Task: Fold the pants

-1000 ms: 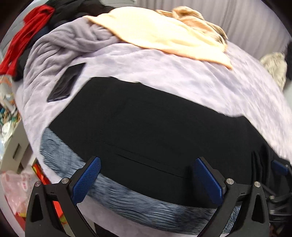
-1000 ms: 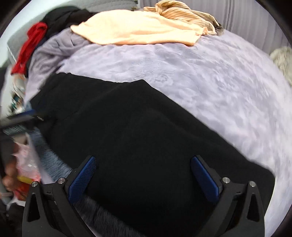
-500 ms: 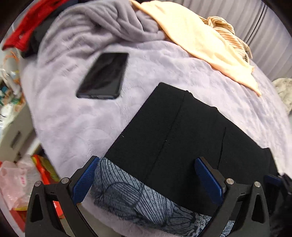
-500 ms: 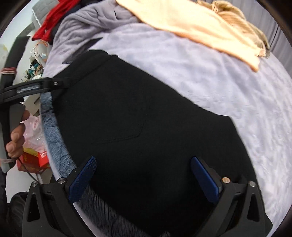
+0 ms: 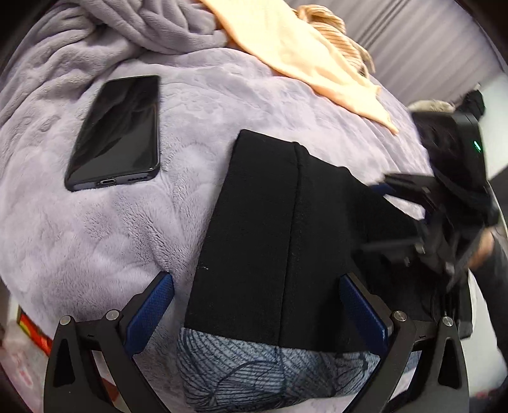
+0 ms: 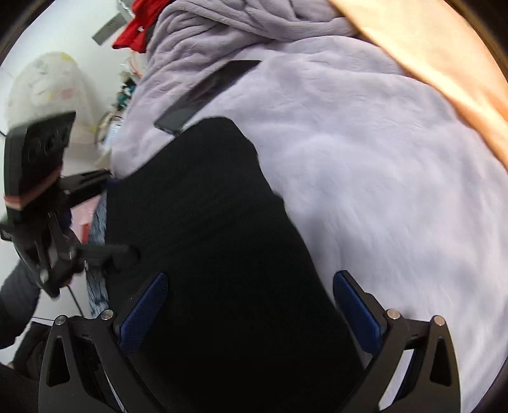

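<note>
While the black pants (image 5: pixel 285 228) lie folded flat on the lavender fleece blanket (image 5: pixel 95 228) of the bed, the left gripper (image 5: pixel 254 305) hovers over their near end with its jaws spread wide, holding nothing. A grey patterned lining (image 5: pixel 263 368) shows at that near edge. The right gripper (image 6: pixel 250 298) hangs above the dark cloth, jaws likewise wide and empty. A black smartphone (image 5: pixel 117 133) lies on the blanket just beside the pants, apart from them. A peach garment (image 5: pixel 304 54) is spread farther back, with a striped cloth (image 5: pixel 330 28) behind it.
</note>
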`<state>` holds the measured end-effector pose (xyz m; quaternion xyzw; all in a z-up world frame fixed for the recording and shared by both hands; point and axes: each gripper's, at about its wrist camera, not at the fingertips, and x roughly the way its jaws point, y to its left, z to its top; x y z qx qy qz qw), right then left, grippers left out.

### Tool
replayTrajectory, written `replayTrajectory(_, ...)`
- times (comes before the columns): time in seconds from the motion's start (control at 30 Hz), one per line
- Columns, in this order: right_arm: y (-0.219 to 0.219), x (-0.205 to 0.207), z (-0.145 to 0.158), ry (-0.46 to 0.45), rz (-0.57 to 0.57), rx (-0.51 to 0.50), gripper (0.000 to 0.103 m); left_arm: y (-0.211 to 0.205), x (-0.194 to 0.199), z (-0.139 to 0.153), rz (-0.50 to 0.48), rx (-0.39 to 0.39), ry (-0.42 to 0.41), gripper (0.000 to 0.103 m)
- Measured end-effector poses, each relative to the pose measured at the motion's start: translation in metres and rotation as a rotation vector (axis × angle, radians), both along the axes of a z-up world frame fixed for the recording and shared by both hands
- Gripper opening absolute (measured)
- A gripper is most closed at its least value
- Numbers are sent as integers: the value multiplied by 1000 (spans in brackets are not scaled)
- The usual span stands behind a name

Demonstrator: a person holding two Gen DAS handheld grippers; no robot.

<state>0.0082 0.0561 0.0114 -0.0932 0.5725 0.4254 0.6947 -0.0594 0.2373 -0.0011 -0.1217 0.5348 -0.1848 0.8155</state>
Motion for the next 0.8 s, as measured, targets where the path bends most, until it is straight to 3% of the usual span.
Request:
replayTrajectory(0.07, 11, 7, 1, 11, 36, 78, 103, 3, -1, 0, -38, -21, -12, 103)
replayTrajectory(0.1, 20, 7, 1, 17, 69, 96, 98, 4, -2, 0, -53, -28, -17, 103)
replayTrajectory(0.23, 40, -16, 14, -52, 177, 68, 82, 7, -6, 5, -107, -46, -40, 103)
replayTrajectory(0.3, 30, -24, 31, -109, 179, 89, 50, 13, -9, 8, -132, -61, -60, 103)
replayTrajectory(0.37, 8, -29, 52, -143, 156, 152, 32, 16, -8, 12, -157, -63, -83, 103)
replayTrajectory(0.5, -8, -58, 84, -219, 200, 205, 30, 7, 4, 19, -238, -90, -118, 103)
replayTrajectory(0.63, 0, -70, 94, -252, 220, 213, 30, -23, 15, 26, -362, -148, -81, 103)
replayTrajectory(0.67, 1, -70, 94, -257, 210, 200, 30, -33, 20, 25, -378, -126, -42, 100)
replayTrajectory(0.7, 6, -66, 90, -260, 194, 182, 30, -41, 24, 22, -373, -75, -6, 82)
replayTrajectory(0.73, 7, -60, 86, -259, 169, 156, 30, -44, 26, 21, -368, -51, 18, 73)
replayTrajectory(0.77, 8, -54, 80, -250, 130, 107, 30, -44, 28, 22, -369, -65, 33, 46)
replayTrajectory(0.8, 8, -47, 74, -233, 93, 68, 36, -44, 28, 23, -365, -71, 49, 43)
